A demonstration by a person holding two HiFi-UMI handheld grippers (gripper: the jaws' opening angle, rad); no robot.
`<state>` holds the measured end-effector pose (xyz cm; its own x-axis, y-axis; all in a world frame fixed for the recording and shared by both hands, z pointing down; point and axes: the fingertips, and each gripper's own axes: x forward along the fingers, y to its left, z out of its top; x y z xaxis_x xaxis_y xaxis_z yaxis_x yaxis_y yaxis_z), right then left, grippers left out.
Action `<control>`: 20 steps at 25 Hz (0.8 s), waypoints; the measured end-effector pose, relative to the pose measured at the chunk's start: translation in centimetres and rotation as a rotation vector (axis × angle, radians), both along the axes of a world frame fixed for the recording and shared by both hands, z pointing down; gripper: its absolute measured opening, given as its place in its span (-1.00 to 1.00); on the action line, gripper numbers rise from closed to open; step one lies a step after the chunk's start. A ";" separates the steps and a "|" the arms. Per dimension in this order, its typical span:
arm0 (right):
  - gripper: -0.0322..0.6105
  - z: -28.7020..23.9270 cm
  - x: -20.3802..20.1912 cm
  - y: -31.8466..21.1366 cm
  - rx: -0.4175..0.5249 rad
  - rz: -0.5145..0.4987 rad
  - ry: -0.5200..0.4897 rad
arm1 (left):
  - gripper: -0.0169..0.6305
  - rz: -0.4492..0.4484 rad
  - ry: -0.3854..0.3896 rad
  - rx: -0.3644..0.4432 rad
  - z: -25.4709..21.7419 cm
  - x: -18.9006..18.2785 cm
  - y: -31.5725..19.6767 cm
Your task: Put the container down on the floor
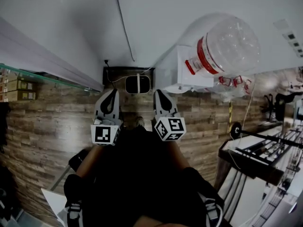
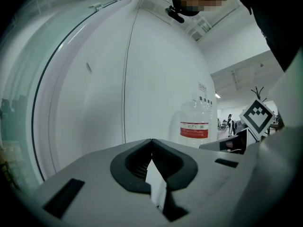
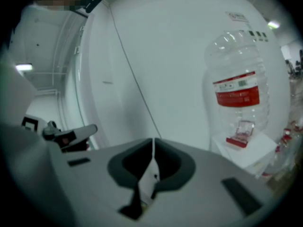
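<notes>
Since the container [image 1: 227, 44] looks empty, we reckon it light, thin-walled, slick: press it from both sides w/ care. Our left tongs [image 2: 151, 143] & right tongs [image 3: 153, 141]: closed, empty.

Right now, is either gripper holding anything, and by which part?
Nothing is held: left gripper and right gripper both have jaws shut and empty; the clear bottle stands apart.

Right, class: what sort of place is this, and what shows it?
Most likely an office or workshop room: a wood-plank floor, a big clear water jug on a white box by a white wall, and metal racks at the right.
</notes>
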<state>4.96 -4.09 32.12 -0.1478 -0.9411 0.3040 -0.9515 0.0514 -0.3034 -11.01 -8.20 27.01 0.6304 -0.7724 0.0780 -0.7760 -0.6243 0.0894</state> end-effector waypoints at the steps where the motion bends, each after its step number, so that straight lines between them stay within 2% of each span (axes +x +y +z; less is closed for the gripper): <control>1: -0.78 -0.1 -0.3 0.1 0.000 -0.001 0.003 | -0.86 0.012 0.003 -0.002 0.0 0.1 -0.2; 9: -0.79 -1.0 -0.6 -0.3 0.009 0.048 0.012 | -0.86 0.072 0.043 -0.019 0.4 0.3 -1.3; 20: -0.80 -0.9 -1.5 -0.1 0.012 0.039 0.018 | -0.86 0.095 0.047 -0.028 0.6 0.1 -1.1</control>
<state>3.42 -4.19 31.17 -0.1056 -0.9498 0.2946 -0.9581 0.0179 -0.2858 -10.90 -9.27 27.64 0.7040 -0.7069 0.0677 -0.7081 -0.6915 0.1430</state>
